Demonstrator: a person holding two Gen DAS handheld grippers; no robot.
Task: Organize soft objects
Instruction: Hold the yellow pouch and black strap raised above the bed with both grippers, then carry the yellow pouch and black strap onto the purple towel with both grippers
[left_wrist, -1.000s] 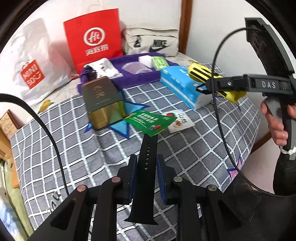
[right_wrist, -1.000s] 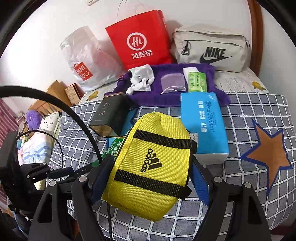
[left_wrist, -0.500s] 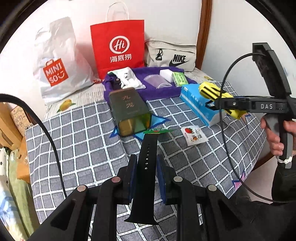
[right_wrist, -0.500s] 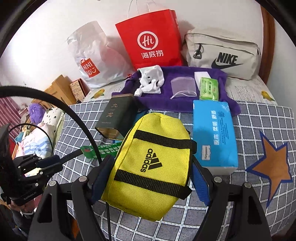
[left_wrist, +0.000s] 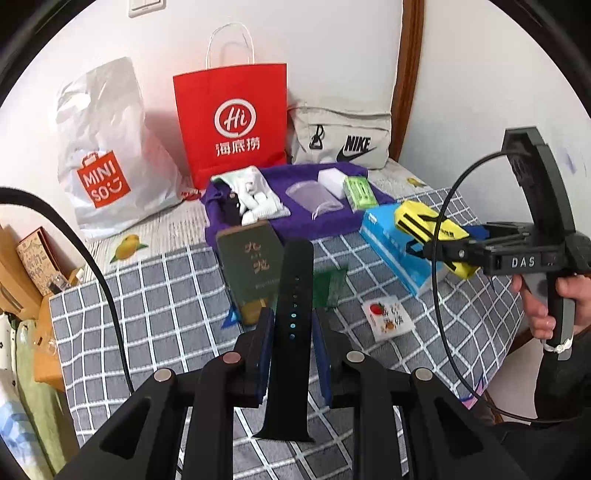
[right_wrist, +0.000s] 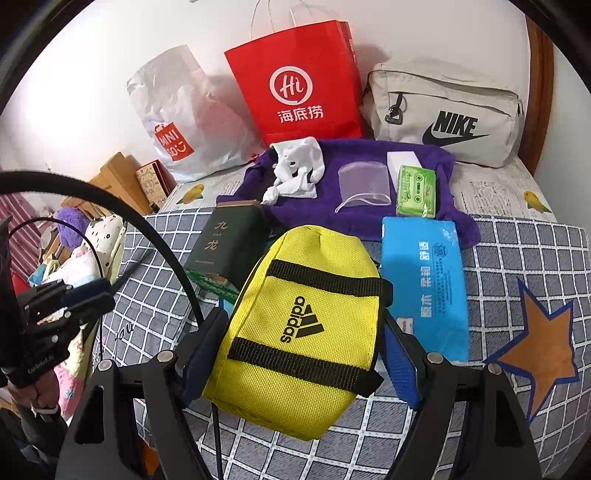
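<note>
My left gripper (left_wrist: 291, 332) is shut on a black watch strap (left_wrist: 293, 295) and holds it upright above the checked bedspread (left_wrist: 159, 295). My right gripper (right_wrist: 306, 347) is shut on a yellow Adidas pouch (right_wrist: 306, 325), held above the bed; the pouch also shows in the left wrist view (left_wrist: 428, 229). A purple cloth (right_wrist: 369, 218) at the back carries white socks (right_wrist: 299, 173), a clear pouch (right_wrist: 364, 184), a white block (right_wrist: 402, 160) and a green pack (right_wrist: 417, 190).
A dark green box (left_wrist: 255, 266), a blue tissue pack (right_wrist: 424, 280), a green sachet (left_wrist: 328, 284) and a small white sachet (left_wrist: 388, 317) lie on the bed. A Miniso bag (left_wrist: 99, 158), a red paper bag (left_wrist: 232, 125) and a Nike bag (left_wrist: 340, 140) stand by the wall.
My left gripper has pulled back and risen with the strap, so more of the room shows. My right gripper has risen and drawn back slightly with the yellow pouch.
</note>
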